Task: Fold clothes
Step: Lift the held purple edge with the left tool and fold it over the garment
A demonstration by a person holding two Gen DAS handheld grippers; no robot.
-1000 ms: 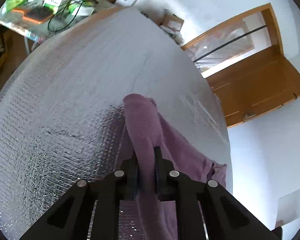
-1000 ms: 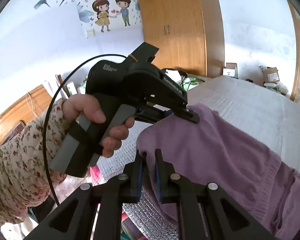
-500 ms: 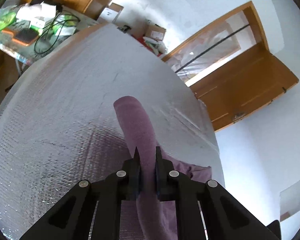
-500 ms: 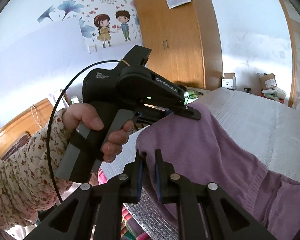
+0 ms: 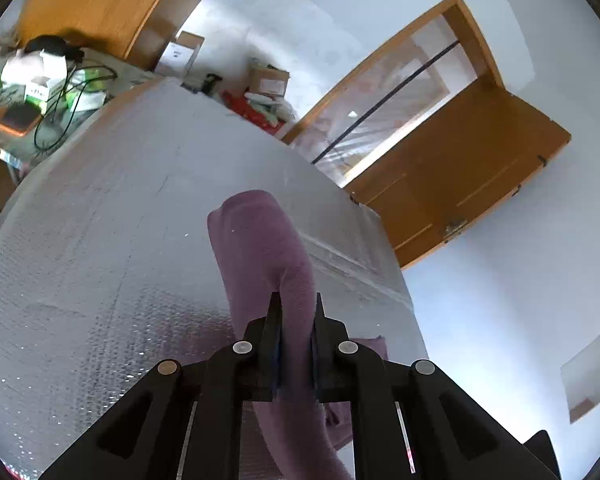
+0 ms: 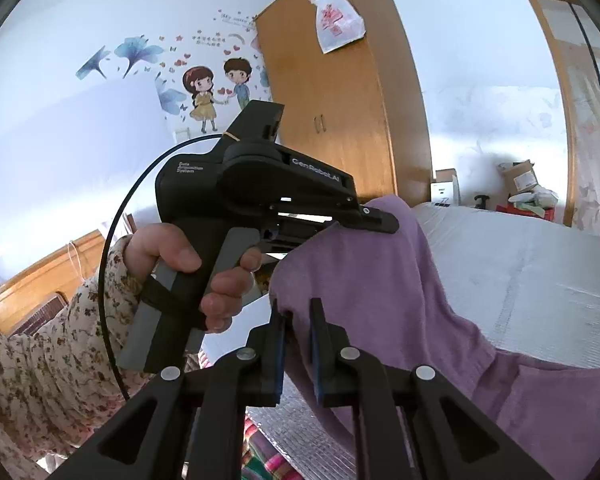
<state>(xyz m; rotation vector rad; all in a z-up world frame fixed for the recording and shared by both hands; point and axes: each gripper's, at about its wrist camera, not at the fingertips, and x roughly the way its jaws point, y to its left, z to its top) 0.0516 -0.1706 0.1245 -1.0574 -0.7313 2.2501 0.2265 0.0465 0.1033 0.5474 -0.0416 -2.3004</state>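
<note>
A purple knitted garment (image 6: 400,292) hangs lifted above the silver quilted bed cover (image 5: 100,240). My left gripper (image 5: 296,308) is shut on one edge of the purple garment (image 5: 260,248), which stands up in front of the fingers as a rounded fold. My right gripper (image 6: 298,312) is shut on another edge of it. In the right wrist view the left gripper (image 6: 380,222) shows from the side, held in a hand (image 6: 180,264) with a floral sleeve, clamping the cloth's upper corner. The rest of the garment trails down to the cover at the lower right.
A cluttered side table (image 5: 40,92) with cables and boxes stands at the far left of the bed. Cardboard boxes (image 5: 268,80) lie on the floor by the wall. A wooden door (image 5: 460,168) stands open, and a wooden wardrobe (image 6: 340,100) rises behind.
Both grippers have risen with the purple garment still clamped. More of the cloth has left the cover, and the bed now sits lower and farther in both views.
</note>
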